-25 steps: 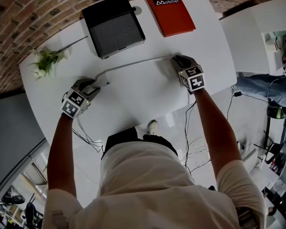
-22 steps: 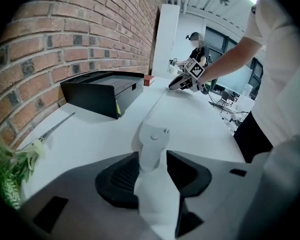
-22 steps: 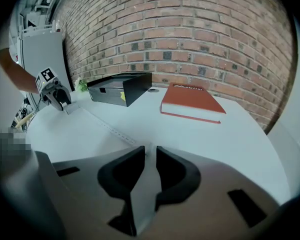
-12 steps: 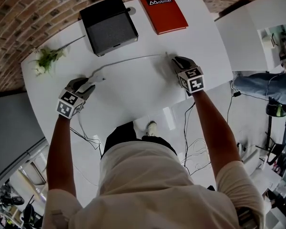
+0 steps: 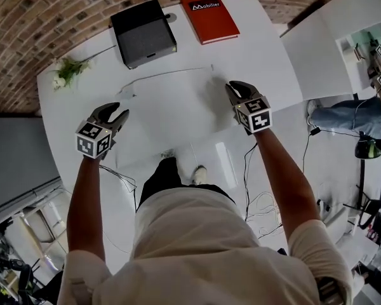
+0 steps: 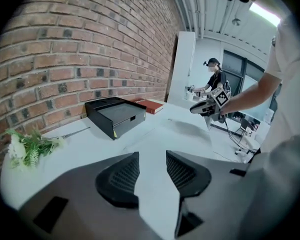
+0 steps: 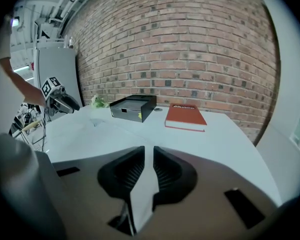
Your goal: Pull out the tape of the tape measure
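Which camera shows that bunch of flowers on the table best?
The left gripper view: the flowers lie close, white blooms and green leaves plain. The head view shows them small, at the edge of the table; the right gripper view shows only a distant green tuft beside the black box.

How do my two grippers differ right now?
The left gripper has its fingers well apart; the right gripper leaves only a narrow gap. The left gripper hangs nearer the person than the right gripper. Both are empty, above the white table, clear of the pulled-out tape.
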### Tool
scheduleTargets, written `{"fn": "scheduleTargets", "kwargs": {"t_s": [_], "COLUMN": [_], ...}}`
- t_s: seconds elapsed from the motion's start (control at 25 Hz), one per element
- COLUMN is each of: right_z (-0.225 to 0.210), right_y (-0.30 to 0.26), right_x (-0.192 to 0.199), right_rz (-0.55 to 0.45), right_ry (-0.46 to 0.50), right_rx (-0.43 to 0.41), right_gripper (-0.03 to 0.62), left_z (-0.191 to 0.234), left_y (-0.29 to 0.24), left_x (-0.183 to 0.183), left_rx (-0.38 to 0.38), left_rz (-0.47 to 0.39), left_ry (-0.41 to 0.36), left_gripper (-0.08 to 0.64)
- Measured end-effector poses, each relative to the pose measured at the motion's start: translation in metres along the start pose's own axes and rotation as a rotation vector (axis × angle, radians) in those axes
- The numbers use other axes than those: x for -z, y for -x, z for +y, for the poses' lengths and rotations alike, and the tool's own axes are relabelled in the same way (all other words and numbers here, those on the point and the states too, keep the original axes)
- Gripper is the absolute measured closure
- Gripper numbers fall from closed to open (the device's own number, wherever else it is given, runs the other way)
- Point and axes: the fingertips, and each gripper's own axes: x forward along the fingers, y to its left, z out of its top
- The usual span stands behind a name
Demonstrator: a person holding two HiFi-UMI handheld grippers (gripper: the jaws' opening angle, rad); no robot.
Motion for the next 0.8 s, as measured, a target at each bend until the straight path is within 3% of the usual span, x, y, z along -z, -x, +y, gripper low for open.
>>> {"fn": "scheduleTargets", "kwargs": {"t_s": [0.36, 0.56, 0.8], "right_z": [0.040, 0.072, 0.123], "right_y": [0.092, 0.140, 0.180], "right_x": [0.004, 0.013, 0.020], "right_rz": [-0.084, -0.113, -0.155], "right_ry": [0.016, -0.002, -0.019], "right_rx": [-0.034, -0.060, -0.099], "right_gripper": [0.537, 0.540, 0.588], "left_z": [-0.079, -0.137, -0.205], "left_y": [0.052, 0.084, 0.104], "left_x": [-0.010, -0.012, -0.017], "left_rx": [-0.141, -0.206, -0.137], "left_rz": [-0.154, -0.208, -0.225], "left_ry": [0.113, 0.141, 0.156], "left_gripper": [0.427, 0.541, 0.565]}}
